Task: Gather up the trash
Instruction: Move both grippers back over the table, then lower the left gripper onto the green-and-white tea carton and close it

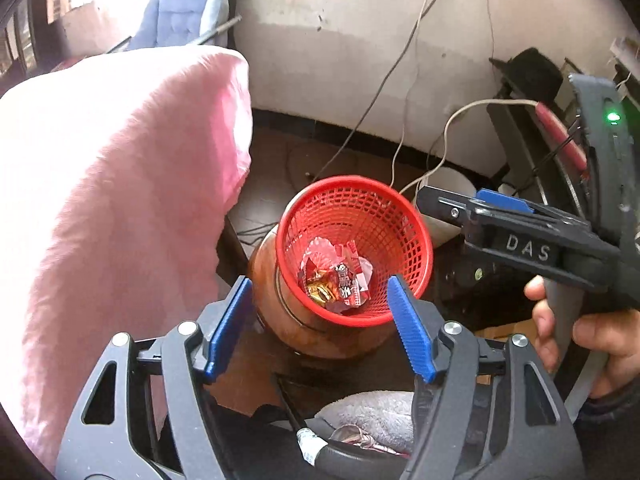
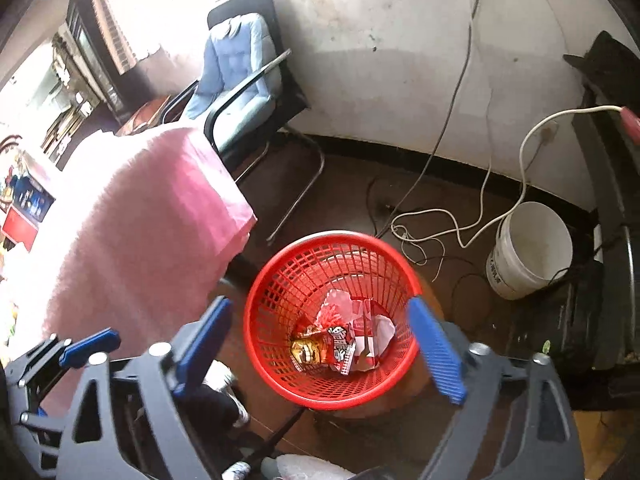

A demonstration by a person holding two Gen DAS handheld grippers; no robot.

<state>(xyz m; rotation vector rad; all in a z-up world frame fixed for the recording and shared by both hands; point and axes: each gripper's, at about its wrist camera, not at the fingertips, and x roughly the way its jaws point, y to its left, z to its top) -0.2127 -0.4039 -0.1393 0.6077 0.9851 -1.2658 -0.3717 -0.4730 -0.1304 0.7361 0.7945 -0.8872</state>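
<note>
A red mesh waste basket (image 1: 354, 250) (image 2: 332, 320) stands on a round brown stool (image 1: 312, 328) and holds several crumpled red and gold snack wrappers (image 1: 338, 278) (image 2: 340, 338). My left gripper (image 1: 320, 320) is open and empty, its blue pads on either side of the basket's near rim, above it. My right gripper (image 2: 320, 344) is open and empty over the basket; it also shows at the right of the left wrist view (image 1: 480, 208), held by a hand. The left gripper shows at the lower left of the right wrist view (image 2: 86, 346).
A pink cloth (image 1: 116, 200) (image 2: 132, 224) covers a surface on the left. A white bucket (image 2: 530, 250) and loose cables (image 2: 432, 236) lie on the floor to the right. An office chair with a blue cushion (image 2: 236, 80) stands by the wall. A grey towel (image 1: 372, 416) lies below.
</note>
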